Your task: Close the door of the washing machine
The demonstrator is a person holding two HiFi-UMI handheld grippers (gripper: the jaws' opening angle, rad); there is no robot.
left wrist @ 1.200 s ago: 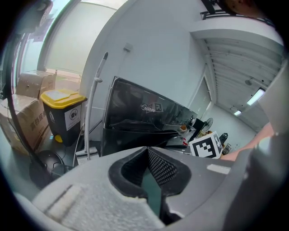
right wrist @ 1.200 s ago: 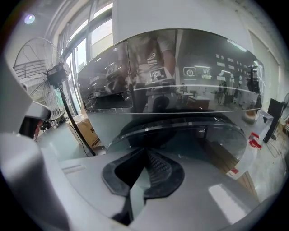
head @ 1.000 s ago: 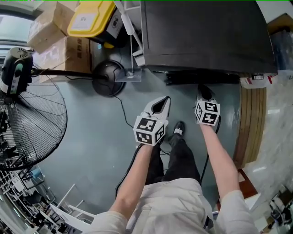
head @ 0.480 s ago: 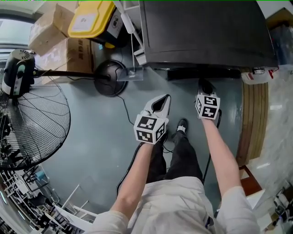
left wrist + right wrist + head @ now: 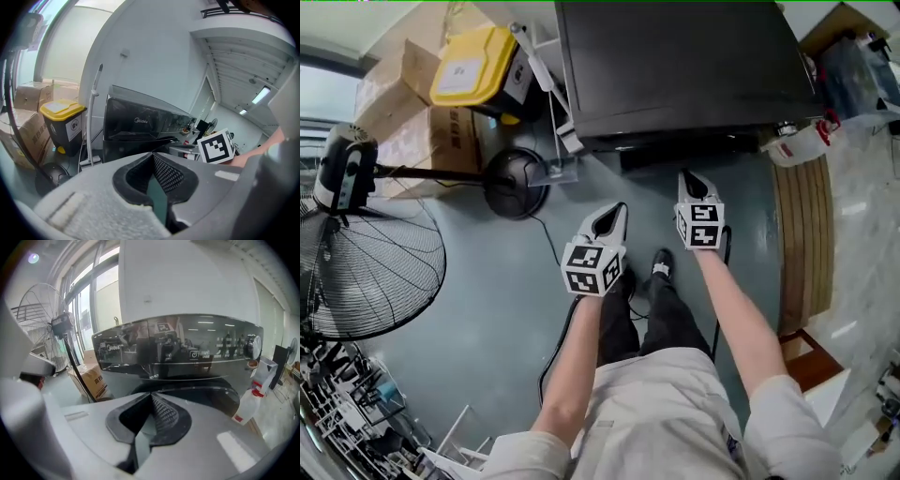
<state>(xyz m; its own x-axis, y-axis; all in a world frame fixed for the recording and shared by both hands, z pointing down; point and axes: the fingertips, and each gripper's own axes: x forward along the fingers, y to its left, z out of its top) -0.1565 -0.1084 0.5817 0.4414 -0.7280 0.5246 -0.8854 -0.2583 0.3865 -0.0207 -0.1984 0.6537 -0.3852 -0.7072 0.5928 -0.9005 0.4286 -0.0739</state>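
Jaws of both the left gripper (image 5: 612, 215) and the right gripper (image 5: 692, 180) are pressed together with nothing between them, pointing at the dark washer (image 5: 675, 66) ahead, its door (image 5: 206, 397) close beyond the right tips.

The left gripper (image 5: 617, 210) and right gripper (image 5: 691, 178) have seemingly risen toward the washing machine (image 5: 675, 66)
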